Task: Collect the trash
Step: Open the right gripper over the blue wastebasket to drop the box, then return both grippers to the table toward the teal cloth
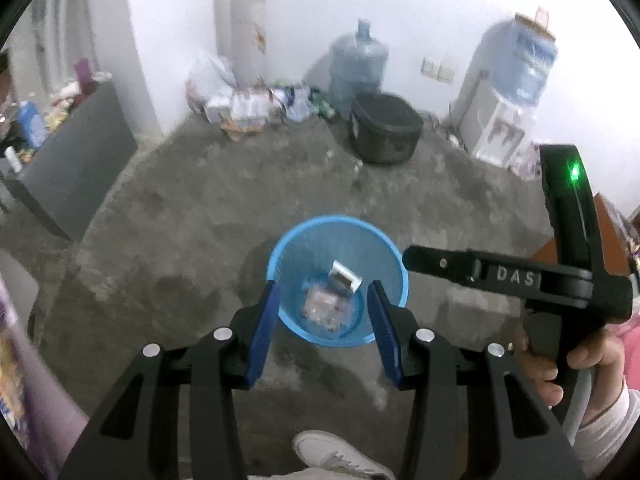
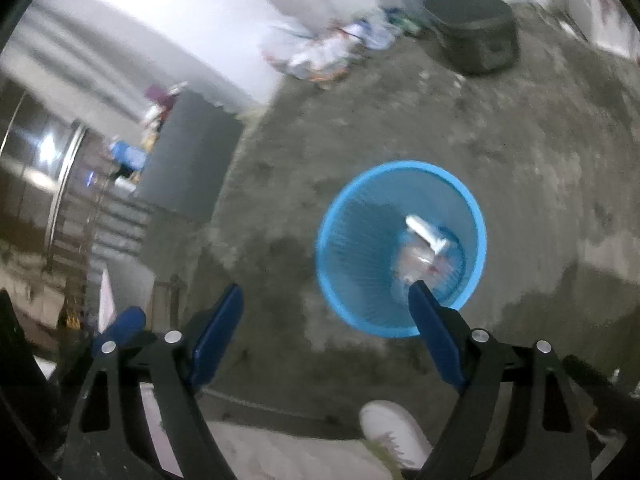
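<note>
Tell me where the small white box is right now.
The small white box lies inside the round blue plastic waste basket on the concrete floor, leaning on crumpled wrappers at its bottom, seen ahead in both wrist views.

The wastebasket [image 1: 338, 280] stands on the floor [image 1: 200, 208] with a carton [image 1: 345, 278] inside it. Well behind the wastebasket sits a bin [image 1: 386, 128]. A water jug [image 1: 358, 68] stands behind that.

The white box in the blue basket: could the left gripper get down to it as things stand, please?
Probably yes: the left gripper hangs open above the blue basket, whose mouth is uncovered, with the white box lying on top of the other trash.
</note>
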`<state>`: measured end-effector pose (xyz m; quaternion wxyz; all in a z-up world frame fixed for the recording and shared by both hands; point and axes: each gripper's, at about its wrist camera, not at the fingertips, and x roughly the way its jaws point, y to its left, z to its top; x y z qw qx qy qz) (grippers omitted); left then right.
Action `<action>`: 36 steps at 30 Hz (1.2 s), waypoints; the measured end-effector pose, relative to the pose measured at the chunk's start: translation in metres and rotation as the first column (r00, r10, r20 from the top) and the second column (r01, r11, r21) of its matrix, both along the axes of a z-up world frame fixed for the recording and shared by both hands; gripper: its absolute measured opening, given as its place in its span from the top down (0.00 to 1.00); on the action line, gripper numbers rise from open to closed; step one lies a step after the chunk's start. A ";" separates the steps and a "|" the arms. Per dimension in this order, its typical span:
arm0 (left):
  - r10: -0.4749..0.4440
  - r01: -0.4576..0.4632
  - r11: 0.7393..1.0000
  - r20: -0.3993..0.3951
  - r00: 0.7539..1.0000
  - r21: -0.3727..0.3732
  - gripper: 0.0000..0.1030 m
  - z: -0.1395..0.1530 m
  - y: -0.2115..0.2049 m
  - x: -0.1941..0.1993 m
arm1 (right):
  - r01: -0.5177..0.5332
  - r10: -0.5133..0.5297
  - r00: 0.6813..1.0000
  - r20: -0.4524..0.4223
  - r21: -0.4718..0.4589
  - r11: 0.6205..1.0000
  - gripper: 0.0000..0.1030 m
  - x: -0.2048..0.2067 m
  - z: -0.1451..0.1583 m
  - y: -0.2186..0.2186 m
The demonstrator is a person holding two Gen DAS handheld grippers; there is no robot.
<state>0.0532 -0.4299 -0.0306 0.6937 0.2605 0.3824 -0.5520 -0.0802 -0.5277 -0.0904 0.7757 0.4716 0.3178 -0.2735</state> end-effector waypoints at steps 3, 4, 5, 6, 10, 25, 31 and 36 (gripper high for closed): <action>0.050 -0.050 0.997 -0.001 0.999 -0.053 0.57 0.024 0.040 0.005 | -0.088 0.090 0.995 0.040 -0.058 0.994 0.22 0.008 0.028 0.025; 0.069 -0.069 0.995 -0.003 0.998 -0.068 0.57 0.030 0.056 0.006 | -0.110 0.114 0.992 0.052 -0.073 0.991 0.22 0.010 0.034 0.030; 0.093 -0.094 0.992 -0.011 0.996 -0.086 0.57 0.037 0.074 0.007 | -0.142 0.150 0.986 0.074 -0.097 0.985 0.22 0.012 0.044 0.040; 0.115 -0.116 0.988 -0.019 0.993 -0.099 0.57 0.042 0.090 0.007 | -0.174 0.186 0.978 0.095 -0.122 0.977 0.22 0.014 0.054 0.049; 0.227 -0.227 0.961 -0.020 0.974 -0.156 0.57 0.060 0.161 0.012 | -0.279 0.304 0.943 0.136 -0.178 0.944 0.22 0.027 0.072 0.077; 0.675 -0.634 0.688 -0.009 0.738 -0.352 0.57 0.090 0.418 0.049 | -0.612 0.660 0.730 0.175 -0.263 0.746 0.34 0.131 0.111 0.191; 0.810 -0.783 0.534 -0.071 0.582 -0.320 0.57 0.081 0.486 0.079 | -0.717 0.764 0.624 0.165 -0.269 0.643 0.42 0.176 0.125 0.251; 0.868 -0.874 0.433 -0.157 0.470 -0.220 0.57 0.065 0.521 0.108 | -0.785 0.838 0.536 0.105 -0.303 0.540 0.46 0.221 0.130 0.301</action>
